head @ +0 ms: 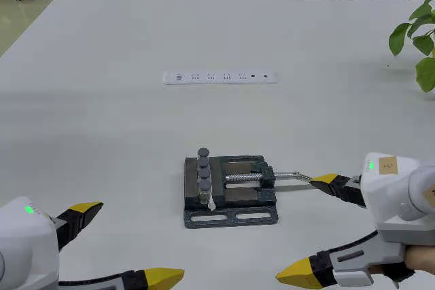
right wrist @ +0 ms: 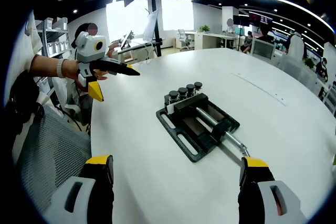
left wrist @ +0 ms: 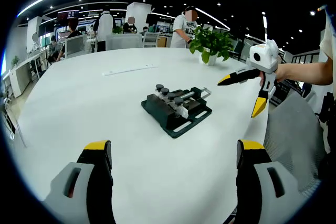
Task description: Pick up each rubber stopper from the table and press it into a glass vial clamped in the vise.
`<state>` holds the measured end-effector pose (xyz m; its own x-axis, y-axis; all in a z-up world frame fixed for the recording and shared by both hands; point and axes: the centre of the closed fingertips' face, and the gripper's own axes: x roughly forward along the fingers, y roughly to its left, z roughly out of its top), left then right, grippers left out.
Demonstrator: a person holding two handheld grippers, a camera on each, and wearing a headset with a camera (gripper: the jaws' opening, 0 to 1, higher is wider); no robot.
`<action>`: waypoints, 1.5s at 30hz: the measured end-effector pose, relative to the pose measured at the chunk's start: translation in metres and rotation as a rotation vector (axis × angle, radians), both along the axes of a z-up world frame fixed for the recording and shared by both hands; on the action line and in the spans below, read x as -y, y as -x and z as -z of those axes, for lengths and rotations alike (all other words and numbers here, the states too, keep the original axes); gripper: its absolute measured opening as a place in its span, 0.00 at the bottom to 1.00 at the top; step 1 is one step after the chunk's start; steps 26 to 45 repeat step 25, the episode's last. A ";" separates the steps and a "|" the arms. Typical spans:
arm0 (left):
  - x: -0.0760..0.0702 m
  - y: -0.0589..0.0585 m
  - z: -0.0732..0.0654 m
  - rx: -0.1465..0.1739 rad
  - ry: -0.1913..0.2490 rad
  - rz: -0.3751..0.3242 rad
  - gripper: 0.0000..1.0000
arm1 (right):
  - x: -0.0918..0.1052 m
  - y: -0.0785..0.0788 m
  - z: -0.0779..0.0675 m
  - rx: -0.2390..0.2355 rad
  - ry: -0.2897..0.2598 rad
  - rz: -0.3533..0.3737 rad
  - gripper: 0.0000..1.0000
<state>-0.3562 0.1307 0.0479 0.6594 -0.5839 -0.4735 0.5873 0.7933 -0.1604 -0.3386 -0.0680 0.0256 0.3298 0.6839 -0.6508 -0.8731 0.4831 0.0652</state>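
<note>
**Four vials capped in the vise, both grippers held wide and empty**

On the white table [head: 102,134] no loose rubber stopper can be made out, so the pressing step is judged finished, or very nearly. The dark vise [head: 234,198] is seen sitting mid-table, nearer than the power strip [head: 219,77]. If anything is called for next, it is a check that each stopper is seated, made from above and pressed straight down.

The left gripper [head: 132,241] is held low at the near left, well apart from the vise, its jaws spread wide with nothing between them. The right gripper [head: 300,227] is likewise spread and empty; its upper yellow tip is seen just beside the end of the vise's screw handle [head: 292,176], and contact cannot be judged.

The row of four glass vials [head: 203,180] is clamped upright at the vise's left end, and every one is topped by a dark rubber stopper [head: 203,153].
</note>
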 end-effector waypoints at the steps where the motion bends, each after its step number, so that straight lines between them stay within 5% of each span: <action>1: -0.001 0.000 0.000 -0.002 -0.006 0.000 0.99 | 0.003 0.000 0.000 0.002 0.000 0.006 0.99; 8: -0.008 0.002 0.008 -0.017 -0.023 0.012 0.99 | 0.020 0.002 -0.007 0.018 -0.007 0.049 0.99; 45: -0.004 0.007 -0.002 -0.005 -0.027 0.004 0.98 | 0.023 0.001 -0.016 0.043 -0.024 0.054 0.99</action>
